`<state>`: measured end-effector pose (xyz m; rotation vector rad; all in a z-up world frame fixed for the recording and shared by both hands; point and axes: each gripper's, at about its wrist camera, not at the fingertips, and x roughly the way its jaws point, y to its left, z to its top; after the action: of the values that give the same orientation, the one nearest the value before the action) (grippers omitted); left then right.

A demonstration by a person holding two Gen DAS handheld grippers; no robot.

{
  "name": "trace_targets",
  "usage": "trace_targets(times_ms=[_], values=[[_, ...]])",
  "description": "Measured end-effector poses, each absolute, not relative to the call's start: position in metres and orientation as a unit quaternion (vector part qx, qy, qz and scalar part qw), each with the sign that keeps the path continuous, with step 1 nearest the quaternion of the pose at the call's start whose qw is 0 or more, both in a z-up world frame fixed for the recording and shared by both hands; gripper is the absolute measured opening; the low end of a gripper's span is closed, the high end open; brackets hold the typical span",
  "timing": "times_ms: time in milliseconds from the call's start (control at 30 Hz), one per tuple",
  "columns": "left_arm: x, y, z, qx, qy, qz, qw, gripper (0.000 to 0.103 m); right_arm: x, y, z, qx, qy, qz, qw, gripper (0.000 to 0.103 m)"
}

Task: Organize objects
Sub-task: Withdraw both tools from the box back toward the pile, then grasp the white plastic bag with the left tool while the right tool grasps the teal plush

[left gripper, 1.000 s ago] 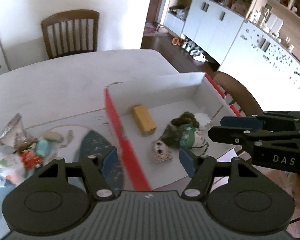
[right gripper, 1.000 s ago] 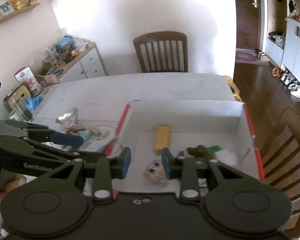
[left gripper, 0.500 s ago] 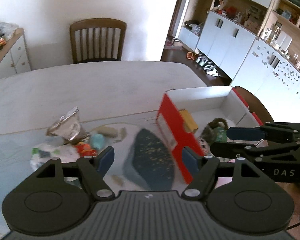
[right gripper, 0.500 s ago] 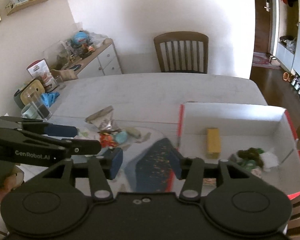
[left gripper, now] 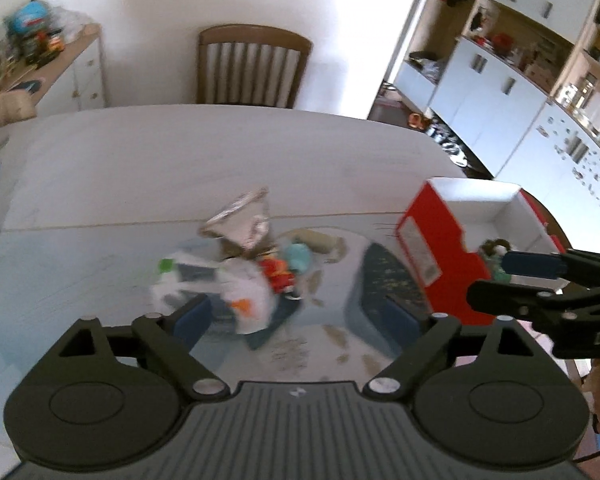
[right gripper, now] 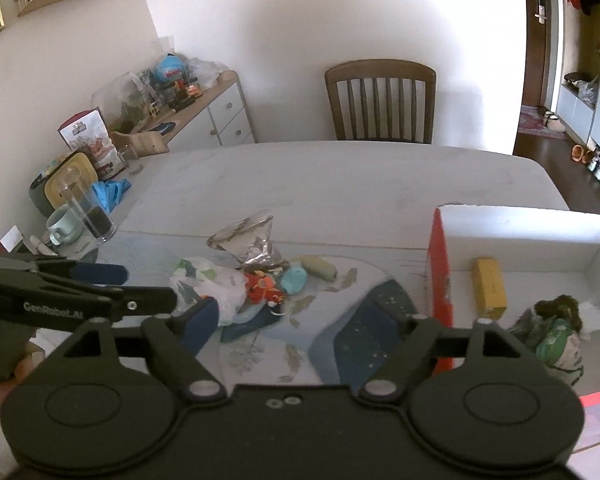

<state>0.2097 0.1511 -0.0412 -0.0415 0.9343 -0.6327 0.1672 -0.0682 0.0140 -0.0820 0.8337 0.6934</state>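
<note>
A pile of small objects lies on the table: a silver foil bag, a white plastic bag, a red toy, a light blue piece and a beige oblong piece. The red and white box at the right holds a yellow block and a green and brown plush toy. My left gripper is open and empty above the pile. My right gripper is open and empty between pile and box.
A glass and a green mug stand at the table's left edge. A wooden chair stands behind the table. A cluttered sideboard is at the back left. A dark blue mat lies beside the box.
Both grippers have swung left, from over the box to over the pile of objects. The right gripper has opened wider. The left wrist view is blurred by motion.
</note>
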Motion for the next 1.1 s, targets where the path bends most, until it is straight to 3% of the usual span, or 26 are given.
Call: trace_targets(times_ms=[233, 633, 1100], values=[[0.216, 0.171, -0.056, -0.004, 0.430, -0.293, 0.854, 0.103, 0.170, -0.046, 0.001, -0.037, 0.406, 0.316, 0.857, 0.094], [0.233, 0.182, -0.093, -0.016, 0.419, -0.296, 0.858, 0.103, 0.197, -0.020, -0.029, -0.050, 0.429, 0.292, 0.853, 0.095], [0.249, 0.164, -0.133, 0.046, 0.421, -0.309, 0.851, 0.103, 0.233, 0.003, -0.068, -0.058, 0.466, 0.272, 0.840, 0.095]])
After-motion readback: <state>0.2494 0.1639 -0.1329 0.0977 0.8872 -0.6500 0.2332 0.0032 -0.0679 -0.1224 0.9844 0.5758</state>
